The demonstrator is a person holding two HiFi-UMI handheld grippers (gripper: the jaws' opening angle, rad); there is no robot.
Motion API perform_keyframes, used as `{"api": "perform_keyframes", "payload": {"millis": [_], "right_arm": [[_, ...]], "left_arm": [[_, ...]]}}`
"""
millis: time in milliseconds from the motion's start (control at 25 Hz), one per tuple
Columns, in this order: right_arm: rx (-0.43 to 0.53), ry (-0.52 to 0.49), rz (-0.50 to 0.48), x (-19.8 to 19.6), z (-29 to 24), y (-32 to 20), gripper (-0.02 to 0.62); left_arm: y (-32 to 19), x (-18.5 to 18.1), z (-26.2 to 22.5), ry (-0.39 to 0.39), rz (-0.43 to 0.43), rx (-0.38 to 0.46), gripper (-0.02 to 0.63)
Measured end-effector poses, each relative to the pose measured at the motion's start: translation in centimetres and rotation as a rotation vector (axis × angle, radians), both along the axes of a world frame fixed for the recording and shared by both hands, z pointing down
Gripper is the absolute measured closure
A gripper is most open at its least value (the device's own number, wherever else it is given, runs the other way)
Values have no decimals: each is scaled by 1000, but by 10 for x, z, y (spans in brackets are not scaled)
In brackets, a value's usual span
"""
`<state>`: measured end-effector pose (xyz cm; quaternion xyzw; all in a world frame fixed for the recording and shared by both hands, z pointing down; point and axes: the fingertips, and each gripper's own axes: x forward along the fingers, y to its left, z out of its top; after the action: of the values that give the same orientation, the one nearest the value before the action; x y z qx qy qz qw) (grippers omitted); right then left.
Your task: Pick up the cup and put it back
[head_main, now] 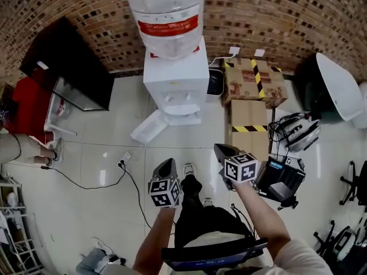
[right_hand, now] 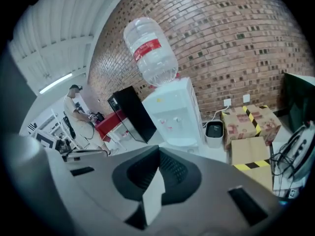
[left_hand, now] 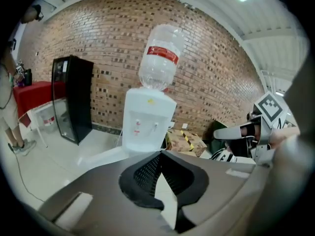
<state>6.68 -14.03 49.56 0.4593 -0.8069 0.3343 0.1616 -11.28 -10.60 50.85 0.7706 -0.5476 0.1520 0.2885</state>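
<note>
My left claw (head_main: 168, 164) sits just left of centre in the lower half of the head view, its marker cube (head_main: 165, 192) toward me. In the left gripper view its two jaws (left_hand: 160, 154) are brought together at the tips, with nothing between them (only a sliver of pale floor shows through the wedge lower down). My right claw (head_main: 225, 151) is just right of centre, near the left one but not touching it. Its own view shows the same: the jaw tips (right_hand: 158, 149) meet and nothing is gripped.

Both claws point toward the white water dispenser (head_main: 175, 79) at the top centre of the head view, which stands against the brick wall (head_main: 275, 16) and carries an upturned clear bottle (head_main: 166, 16) with a red label. The claws are well apart from it, over the tiled floor (head_main: 103, 153).

Right of the dispenser are a small dark bin (head_main: 215, 82) and cardboard boxes (head_main: 252, 82) with black-and-yellow tape. At the upper left stands a black cabinet (head_main: 69, 62), with a red table (head_main: 26, 107) beside it at the left edge. A black cable (head_main: 86, 183) trails across the floor at lower left. In the right gripper view a person (right_hand: 74, 107) stands at mid-left near that table.

I cannot pick the cup out in any view. The dispenser's tap recess (head_main: 180, 105) is too small and pale to show whether it sits there.
</note>
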Motion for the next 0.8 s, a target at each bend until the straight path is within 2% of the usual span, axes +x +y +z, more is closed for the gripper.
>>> {"api": "perform_keyframes", "payload": {"millis": [200,440,640,800], "right_arm": [[83,-52,-2,10,-79,34,583],[189,-85,-39,8,-146,72,583],[215,-146,-26,4,-157,93,583],[212,-139,-76,-4,-153,109,583]], "left_arm": [[24,24,-78,12,31,66,597],[54,49,-127,17,47,106,597],[78,57,-140,2,39,137,597],[94,53,-131,9,11,127,597]]}}
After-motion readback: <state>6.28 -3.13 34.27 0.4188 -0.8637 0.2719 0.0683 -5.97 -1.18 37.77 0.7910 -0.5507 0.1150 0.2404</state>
